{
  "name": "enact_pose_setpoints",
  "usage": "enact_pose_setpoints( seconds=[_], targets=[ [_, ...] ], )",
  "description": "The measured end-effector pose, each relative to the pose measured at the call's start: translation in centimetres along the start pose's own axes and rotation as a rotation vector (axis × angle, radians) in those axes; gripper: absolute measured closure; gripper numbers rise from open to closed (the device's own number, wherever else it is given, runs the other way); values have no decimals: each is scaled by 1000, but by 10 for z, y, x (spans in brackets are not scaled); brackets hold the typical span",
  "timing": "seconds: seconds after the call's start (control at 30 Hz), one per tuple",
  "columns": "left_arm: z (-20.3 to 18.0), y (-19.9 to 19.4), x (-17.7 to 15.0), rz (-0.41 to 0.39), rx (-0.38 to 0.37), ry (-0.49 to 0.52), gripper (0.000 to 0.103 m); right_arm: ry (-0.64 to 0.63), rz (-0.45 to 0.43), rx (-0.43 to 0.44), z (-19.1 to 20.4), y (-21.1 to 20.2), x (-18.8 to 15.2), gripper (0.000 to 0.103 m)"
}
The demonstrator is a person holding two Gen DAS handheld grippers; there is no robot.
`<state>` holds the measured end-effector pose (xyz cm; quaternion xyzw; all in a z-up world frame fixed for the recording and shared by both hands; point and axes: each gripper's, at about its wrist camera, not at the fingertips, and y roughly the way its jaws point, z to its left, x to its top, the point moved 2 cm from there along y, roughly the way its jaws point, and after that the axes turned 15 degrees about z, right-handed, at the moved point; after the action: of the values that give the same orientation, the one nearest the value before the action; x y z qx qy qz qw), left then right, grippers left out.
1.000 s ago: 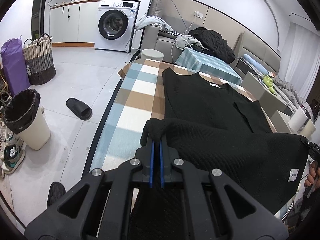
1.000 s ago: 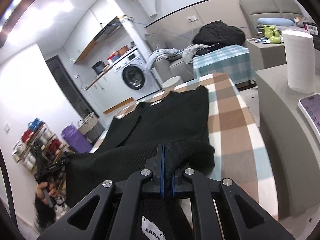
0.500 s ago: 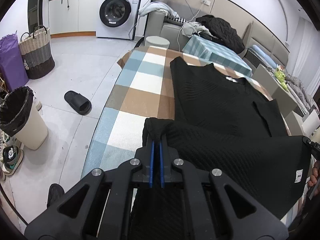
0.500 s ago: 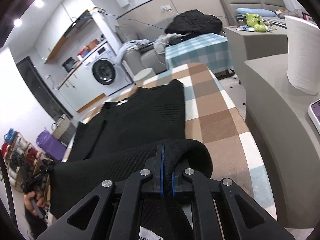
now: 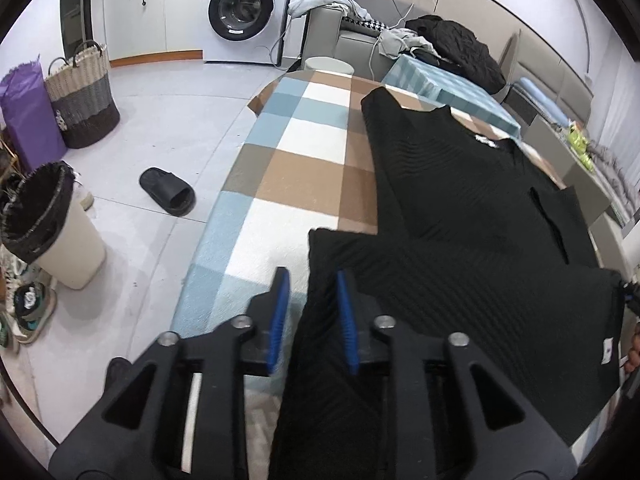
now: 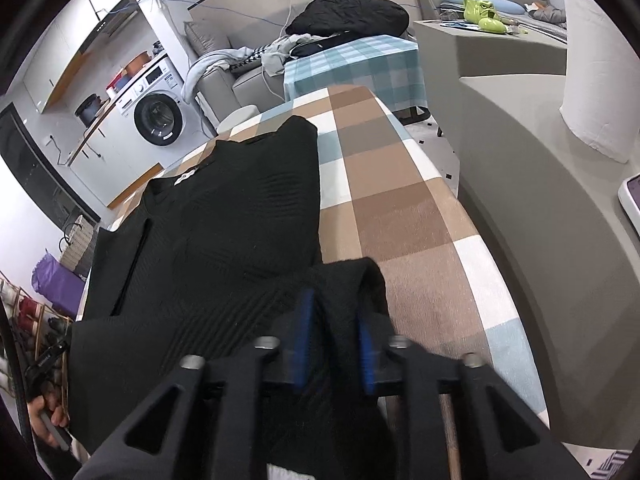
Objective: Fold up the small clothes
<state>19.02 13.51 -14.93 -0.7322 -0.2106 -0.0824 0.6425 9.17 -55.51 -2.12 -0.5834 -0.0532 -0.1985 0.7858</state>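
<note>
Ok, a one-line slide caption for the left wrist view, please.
Left gripper opening, black knit top between its blue pads, hem folded over on the checked table.

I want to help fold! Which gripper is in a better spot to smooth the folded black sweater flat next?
Probably either. The left gripper and right gripper are both opening at a near corner of the black sweater, cloth loose between their pads, on the checked tablecloth.

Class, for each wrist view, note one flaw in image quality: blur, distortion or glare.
Left wrist view: fisheye bends the checked tablecloth; dark vignette at the corners. Right wrist view: blue finger pads smeared by motion, black knitted garment sharper.
</note>
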Motion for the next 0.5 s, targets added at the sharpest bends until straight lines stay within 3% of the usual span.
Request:
enact_pose_setpoints(
  seconds=[0.03,0.1,0.13,0.5],
  targets=[
    [1,-1,-2,1,4,0,71,0,5,7,0,-1,-2,57],
    [3,-4,-7,8,18,-9,53,-9,25,17,1,-4,-7,57],
    [5,-7,-11,3,23,-14,51,-19,33,19,1,-8,-12,57],
    [8,-24,-48,25,1,-22,51,-98,44,-7,5,-26,-60,50]
  ],
)
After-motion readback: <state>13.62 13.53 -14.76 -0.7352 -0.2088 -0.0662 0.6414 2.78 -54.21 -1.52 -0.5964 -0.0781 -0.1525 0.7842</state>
